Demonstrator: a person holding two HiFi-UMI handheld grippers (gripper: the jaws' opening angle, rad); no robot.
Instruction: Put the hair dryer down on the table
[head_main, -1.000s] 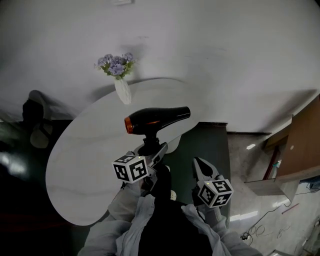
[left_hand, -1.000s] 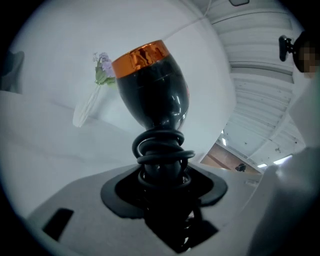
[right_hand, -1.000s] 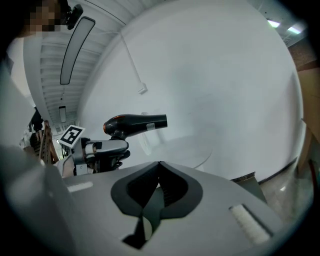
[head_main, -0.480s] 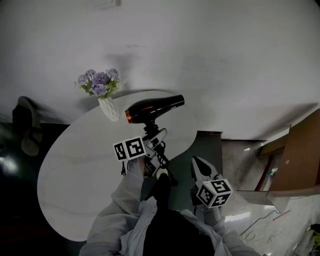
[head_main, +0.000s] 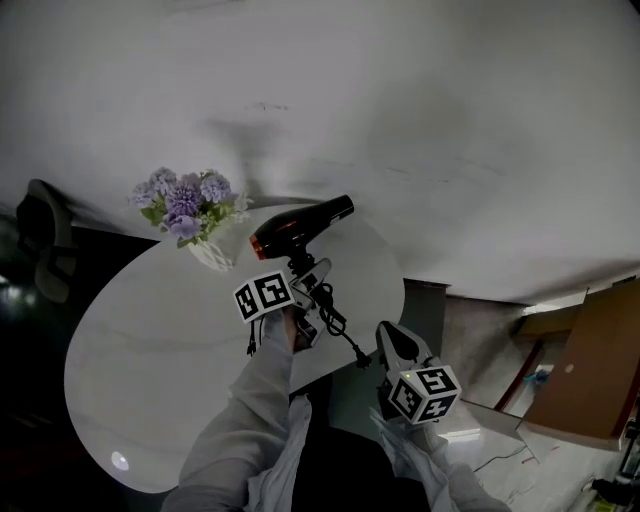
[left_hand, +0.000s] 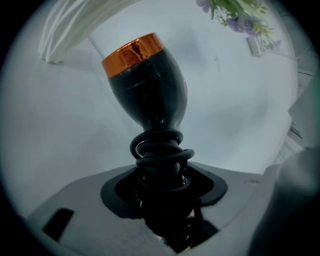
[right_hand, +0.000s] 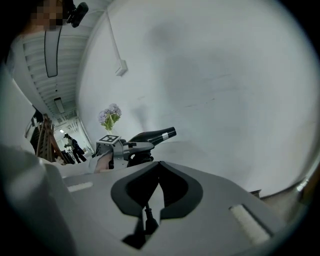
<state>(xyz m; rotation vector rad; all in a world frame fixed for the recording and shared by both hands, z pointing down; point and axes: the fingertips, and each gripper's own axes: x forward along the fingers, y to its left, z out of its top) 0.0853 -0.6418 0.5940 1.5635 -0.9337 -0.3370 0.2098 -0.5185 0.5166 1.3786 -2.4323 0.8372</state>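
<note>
Black with a copper-coloured back end, the hair dryer (head_main: 300, 226) is in the air above the far right part of the white counter (head_main: 140, 340). The left tool (head_main: 303, 270) is pinching its handle, just below the turns of cord (left_hand: 161, 152) wound round it. A second ago the dryer was nearer the person, at the counter's near edge. It has since been carried inward and lower, and has tipped so that the nozzle slants up toward the wall (head_main: 460, 150). That looks like the approach to setting it down, but it is not yet resting on anything.

The right tool (head_main: 392, 338) has its jaws pressed together on nothing and hangs off the counter's near right edge, well clear of the dryer.

The flowers (head_main: 183, 197) in their white vase (head_main: 212, 256) now stand just beside the copper end, so there is little room on that side. The wall lies beyond the nozzle, and the rounded right edge is close below. A loose length of cord trails from the handle past that edge. The broad bare stretch on the left and toward the person offers the most space.
</note>
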